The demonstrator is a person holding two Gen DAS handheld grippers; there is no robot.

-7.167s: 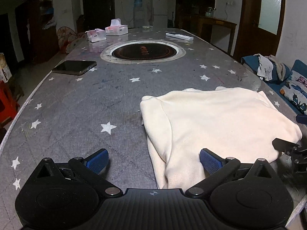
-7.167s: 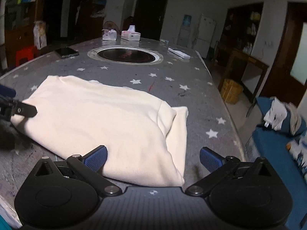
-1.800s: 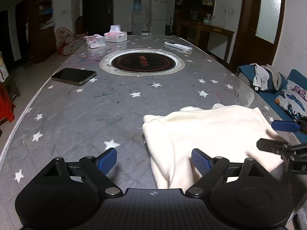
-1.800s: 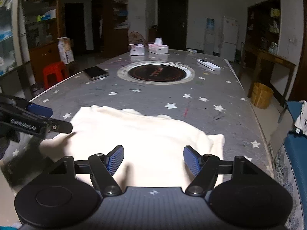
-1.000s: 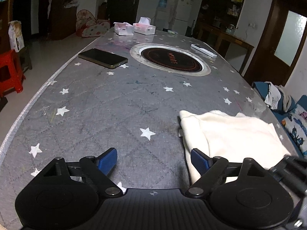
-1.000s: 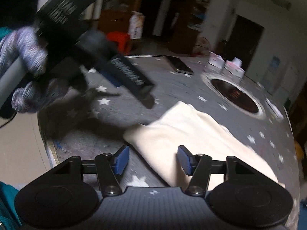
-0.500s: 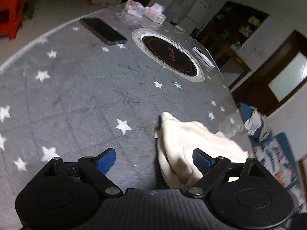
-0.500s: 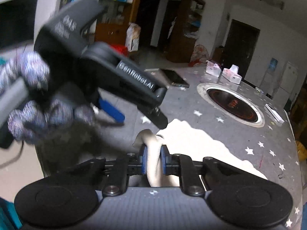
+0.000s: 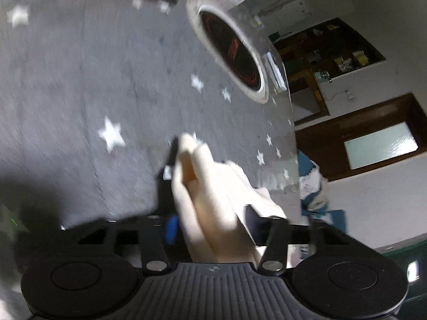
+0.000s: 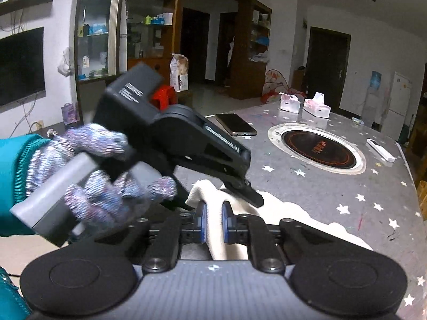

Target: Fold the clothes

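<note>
While gathering the folded edge at the near end of the starred table (image 10: 347, 192), probably for the next fold: right gripper (image 10: 213, 222) pinched tight on cream garment (image 10: 307, 221). Left gripper (image 9: 210, 226), jaws just closing partway, bunched cloth between, contact too blurred to confirm.

Left hand (image 10: 98, 176): speckled purple-and-white knit glove; teal ribbed-cuff sleeve (image 10: 10, 176). Left gripper (image 10: 213, 194): matte black body, white lettering, grey handle. Right gripper (image 10: 213, 222): black linkage arms, silver screws, blue pads (image 10: 200, 222), ribbed grey housing.
</note>
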